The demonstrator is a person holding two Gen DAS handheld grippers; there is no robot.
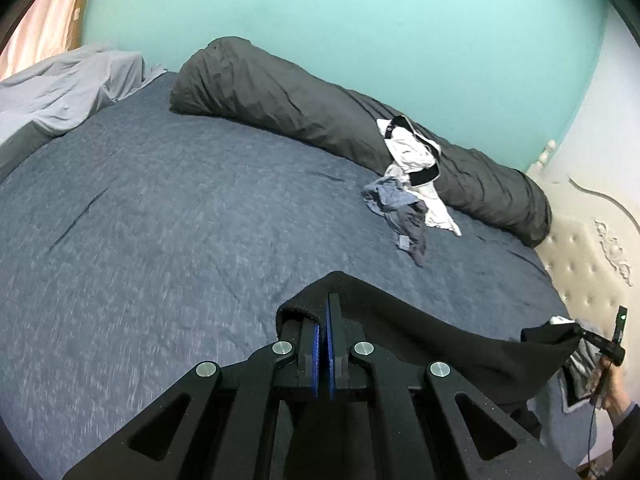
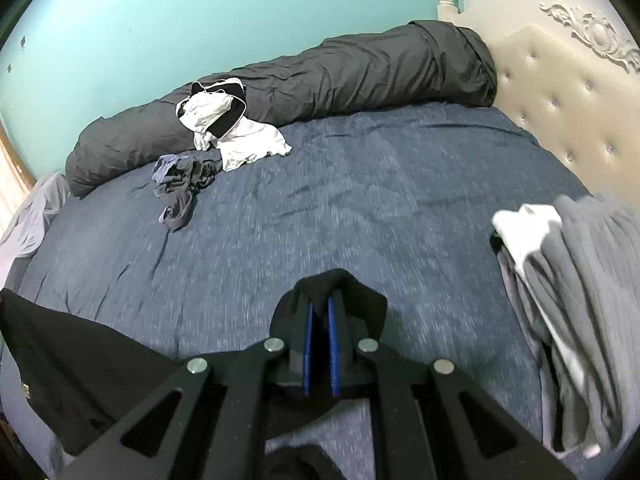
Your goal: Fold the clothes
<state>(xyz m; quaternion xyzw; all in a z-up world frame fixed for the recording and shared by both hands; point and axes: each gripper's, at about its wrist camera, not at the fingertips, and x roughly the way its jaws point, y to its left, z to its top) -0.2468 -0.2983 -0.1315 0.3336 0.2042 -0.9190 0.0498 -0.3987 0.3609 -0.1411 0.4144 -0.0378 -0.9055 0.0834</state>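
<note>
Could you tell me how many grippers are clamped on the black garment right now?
2: left gripper and right gripper each pinch an edge of the black garment above the bed.

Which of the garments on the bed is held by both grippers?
The black garment: the left gripper and right gripper pinch it, while the white and grey clothes lie loose by the bolster.

**Colours across the bed**

A black garment (image 1: 440, 336) is showing against the heathered blue bedspread (image 1: 180, 216). A charcoal duvet roll (image 1: 280, 96) is lying along the turquoise wall (image 1: 360, 20). White-and-black clothes (image 2: 224, 120) and grey-blue ones (image 2: 180, 184) are contrasting nearby. The cream tufted headboard (image 2: 560, 100) is gleaming; blue pads (image 2: 334, 344) are lining black fingers.
</note>
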